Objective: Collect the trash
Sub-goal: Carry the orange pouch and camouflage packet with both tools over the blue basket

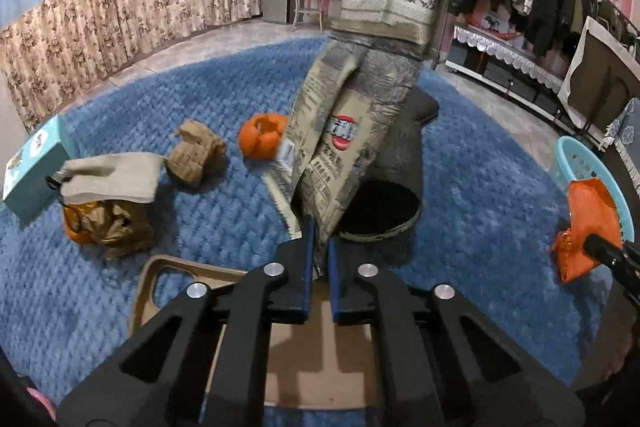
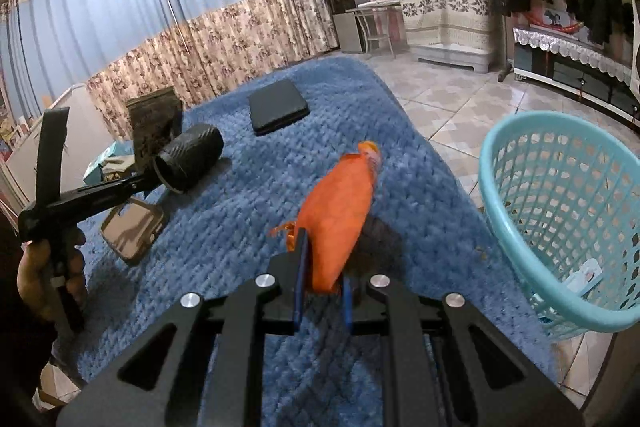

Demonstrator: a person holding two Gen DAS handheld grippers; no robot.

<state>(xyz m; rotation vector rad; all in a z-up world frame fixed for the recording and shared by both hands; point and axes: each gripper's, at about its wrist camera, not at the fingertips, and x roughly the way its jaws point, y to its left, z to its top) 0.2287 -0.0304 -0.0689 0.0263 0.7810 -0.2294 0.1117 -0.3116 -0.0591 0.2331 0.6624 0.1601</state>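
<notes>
Trash is held in both grippers at once; orange peel [image 2: 340,215] is pinched between the narrow jaws of the right gripper [image 2: 323,301], lifted over the blue rug [image 2: 240,195], w/ the teal basket [image 2: 560,211] just to its right and tilted toward it; a printed snack bag [image 1: 340,139] is clamped at its lower edge by the left gripper [image 1: 321,269], jaws nearly closed on it, bag standing up above a dark cylinder [image 1: 396,179]. More trash is left on the rug: a peeled-orange shell [image 1: 262,139], crumpled brown paper [image 1: 196,157], a wad w/ beige cloth [image 1: 108,183]. For the drop to go well, the peel should be carried fully over the basket rim before the jaws are opened, since the basket leans & could be knocked; the bag should be kept clamped & brought across next, approx. same path, clear of the other arm.
</notes>
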